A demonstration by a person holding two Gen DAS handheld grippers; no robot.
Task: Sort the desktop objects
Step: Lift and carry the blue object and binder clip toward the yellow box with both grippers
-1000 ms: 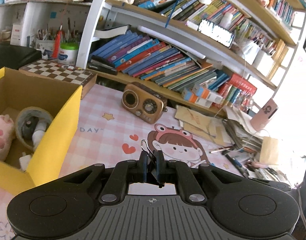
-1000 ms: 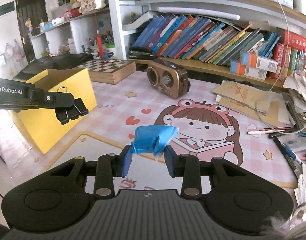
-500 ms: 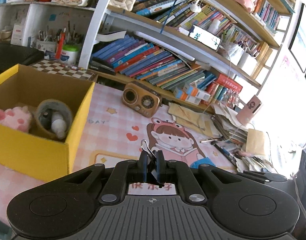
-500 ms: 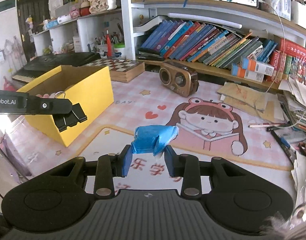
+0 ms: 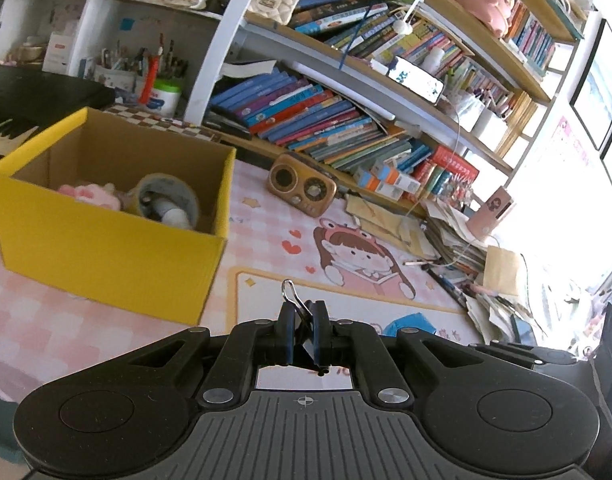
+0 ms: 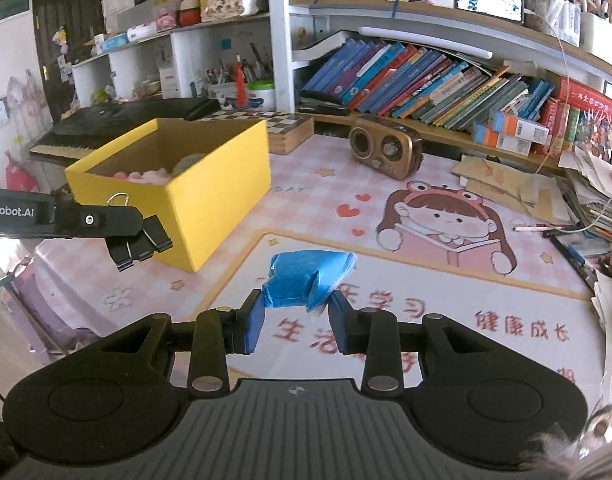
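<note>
Right wrist view: the left gripper [image 6: 139, 240], clamped on a binder clip [image 6: 139, 246], hangs just beside the yellow box [image 6: 209, 204]; the right gripper [image 6: 295, 320], pinching a blue packet [image 6: 306, 280], is farther from the box.

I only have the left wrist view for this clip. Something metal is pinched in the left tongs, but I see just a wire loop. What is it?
Observer: A black binder clip; the right wrist view shows its whole body in the left tongs.
Operator: Is it over the yellow box yet?
Observer: Hard to say. In that view it hangs in front of the yellow box, at its near corner; I cannot tell if it is above the opening.
Operator: I see a bit of blue behind my tongs. What is that?
Observer: A crumpled blue packet, held between the right tongs above the pink mat.
</note>
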